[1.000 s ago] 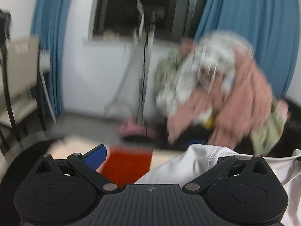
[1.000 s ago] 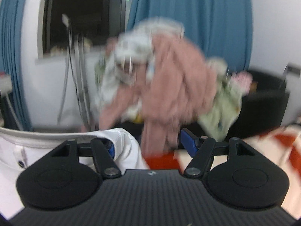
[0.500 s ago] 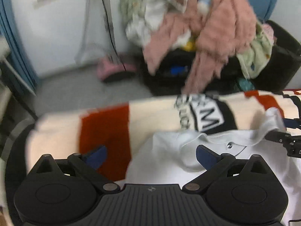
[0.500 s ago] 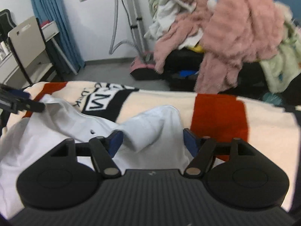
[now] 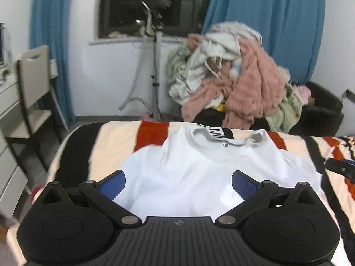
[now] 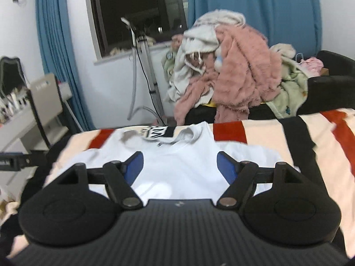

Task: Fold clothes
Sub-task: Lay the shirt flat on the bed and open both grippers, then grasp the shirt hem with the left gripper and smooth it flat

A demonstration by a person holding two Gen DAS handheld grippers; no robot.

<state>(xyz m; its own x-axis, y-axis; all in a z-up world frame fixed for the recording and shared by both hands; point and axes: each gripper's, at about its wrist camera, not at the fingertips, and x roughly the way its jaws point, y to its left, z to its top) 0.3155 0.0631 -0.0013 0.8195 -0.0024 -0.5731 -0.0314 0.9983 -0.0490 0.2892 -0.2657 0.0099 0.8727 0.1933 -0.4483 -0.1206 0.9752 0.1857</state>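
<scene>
A white collared shirt (image 5: 199,166) lies spread flat on the striped blanket (image 5: 124,141), collar toward the far edge. It also shows in the right wrist view (image 6: 177,157). My left gripper (image 5: 178,179) is open and empty above the shirt's near part. My right gripper (image 6: 179,164) is open and empty above the same shirt. The tip of the right gripper shows at the right edge of the left wrist view (image 5: 341,168).
A heap of pink, white and green clothes (image 5: 239,82) is piled on a dark chair beyond the bed. A garment steamer stand (image 5: 155,66) stands by the window. A beige chair (image 5: 33,84) and desk stand at the left. Blue curtains hang behind.
Both grippers let go of the shirt and pulled back. The shirt, held up a second ago, now lies flat on the blanket.
</scene>
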